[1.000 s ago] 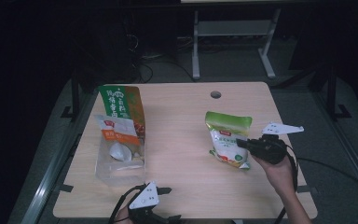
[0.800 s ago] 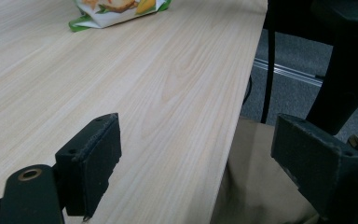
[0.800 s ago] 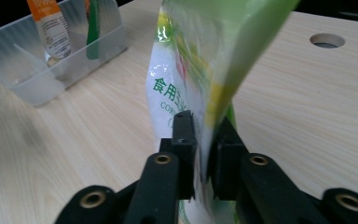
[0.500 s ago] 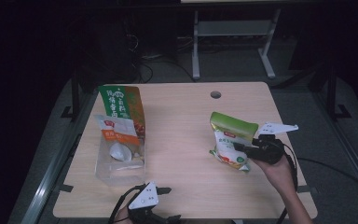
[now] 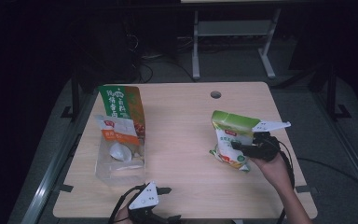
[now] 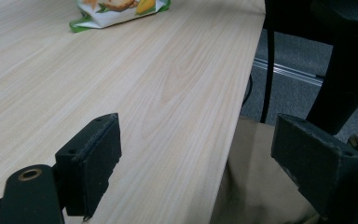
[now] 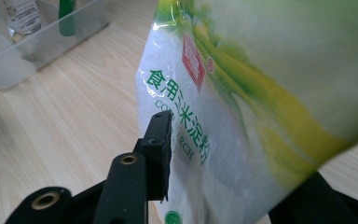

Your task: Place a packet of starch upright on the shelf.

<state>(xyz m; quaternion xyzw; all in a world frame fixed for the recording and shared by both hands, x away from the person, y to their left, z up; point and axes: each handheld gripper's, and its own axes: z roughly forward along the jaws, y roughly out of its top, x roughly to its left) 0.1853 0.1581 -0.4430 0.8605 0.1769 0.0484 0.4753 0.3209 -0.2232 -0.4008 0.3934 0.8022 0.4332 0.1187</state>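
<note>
From above, my right fingers (image 5: 237,148) sit around the starch bag (image 5: 230,140), propped on the bench (image 5: 182,140). Right gripper view – jaws just widening, bag (image 7: 242,107) between, unsqueezed. Left fingers (image 6: 214,158) gape empty; next, carry the bag to the clear bin (image 5: 120,161)

The right tongs (image 5: 235,148) point left, held level above the bench (image 5: 186,135) by a hand (image 5: 272,165) whose forearm comes up from the bottom right. Their jaws have just been opening, with a bag (image 5: 230,140) between them. The left tongs (image 5: 161,198) sit low at the near edge, jaws spread wide with nothing between.
</note>
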